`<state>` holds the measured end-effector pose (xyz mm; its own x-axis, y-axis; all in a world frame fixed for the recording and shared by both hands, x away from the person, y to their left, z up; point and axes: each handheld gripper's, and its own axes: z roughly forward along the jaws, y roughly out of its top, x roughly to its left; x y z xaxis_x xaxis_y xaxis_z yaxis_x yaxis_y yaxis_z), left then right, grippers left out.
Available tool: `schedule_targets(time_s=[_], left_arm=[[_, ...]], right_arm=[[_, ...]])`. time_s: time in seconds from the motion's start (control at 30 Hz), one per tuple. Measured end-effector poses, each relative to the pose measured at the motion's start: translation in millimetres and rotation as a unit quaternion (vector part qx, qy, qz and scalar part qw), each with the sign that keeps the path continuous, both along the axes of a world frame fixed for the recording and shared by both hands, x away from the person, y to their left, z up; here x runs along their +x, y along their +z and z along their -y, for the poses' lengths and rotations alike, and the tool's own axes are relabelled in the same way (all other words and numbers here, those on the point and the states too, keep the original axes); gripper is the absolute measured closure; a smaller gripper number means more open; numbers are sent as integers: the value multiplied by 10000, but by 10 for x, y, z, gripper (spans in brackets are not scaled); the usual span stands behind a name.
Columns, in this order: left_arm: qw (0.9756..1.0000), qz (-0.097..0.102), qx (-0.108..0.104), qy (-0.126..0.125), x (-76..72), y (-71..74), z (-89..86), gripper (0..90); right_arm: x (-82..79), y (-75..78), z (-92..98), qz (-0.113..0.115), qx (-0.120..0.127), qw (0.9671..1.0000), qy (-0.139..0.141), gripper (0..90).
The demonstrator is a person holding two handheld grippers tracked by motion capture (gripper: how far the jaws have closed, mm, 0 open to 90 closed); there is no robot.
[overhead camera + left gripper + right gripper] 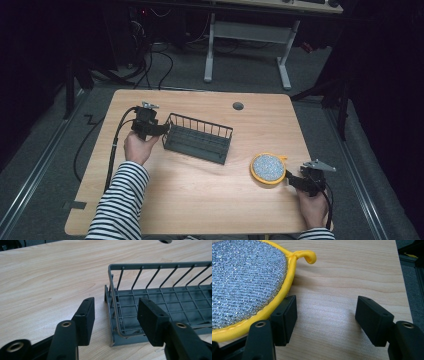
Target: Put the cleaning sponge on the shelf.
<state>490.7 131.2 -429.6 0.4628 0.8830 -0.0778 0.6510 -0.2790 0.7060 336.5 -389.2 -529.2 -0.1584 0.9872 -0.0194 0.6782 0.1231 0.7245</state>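
Left gripper (159, 131), left of centre in the high view, with jaws spread: in the left gripper view (116, 320) one jaw stands outside the short end wall of the grey wire rack (160, 305) and the other over the rack's floor, neither pad visibly pressing the wire. The rack's right part is cut off by the frame edge there; in the high view the whole rack (197, 137) lies at mid-frame on the wooden table (200, 195), its long axis slanting down to the right.

Right gripper (295, 180), lower right of the high view, with jaws likewise spread and nothing between them: in the right gripper view (325, 320) bare wood fills the gap, and the left-hand jaw sits against the yellow rim of the round scouring pad (244, 282). The pad's silvery mesh face runs off the upper left of that frame; a small yellow loop (308, 256) curls from its rim. In the high view the pad (268, 168) lies just left of the gripper.

A striped sleeve (120, 205) enters at lower left; the hand (314, 207) at lower right is partly cut off. The background beyond the table is dark and hard to read.
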Motion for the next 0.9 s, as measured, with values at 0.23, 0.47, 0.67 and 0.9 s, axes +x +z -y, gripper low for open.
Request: schedule_targets(time_s=[0.23,0.47,0.67,0.9], left_arm=[[10000,-60,66,38,49,-63,1,557],[9999,-114,100,-10,65,-137,21,612],[9999,-122,25,-73,37,-138,30,684],[9999,-61,22,-131,-42,-144,38,723]], right_arm=[[0,-1,0,7,5,10000,1,342],[0,0,0,0,0,10000,0,342],[0,0,1,4,-9,10000,7,342],[-1,0,-1,-2,-2,10000,1,342]])
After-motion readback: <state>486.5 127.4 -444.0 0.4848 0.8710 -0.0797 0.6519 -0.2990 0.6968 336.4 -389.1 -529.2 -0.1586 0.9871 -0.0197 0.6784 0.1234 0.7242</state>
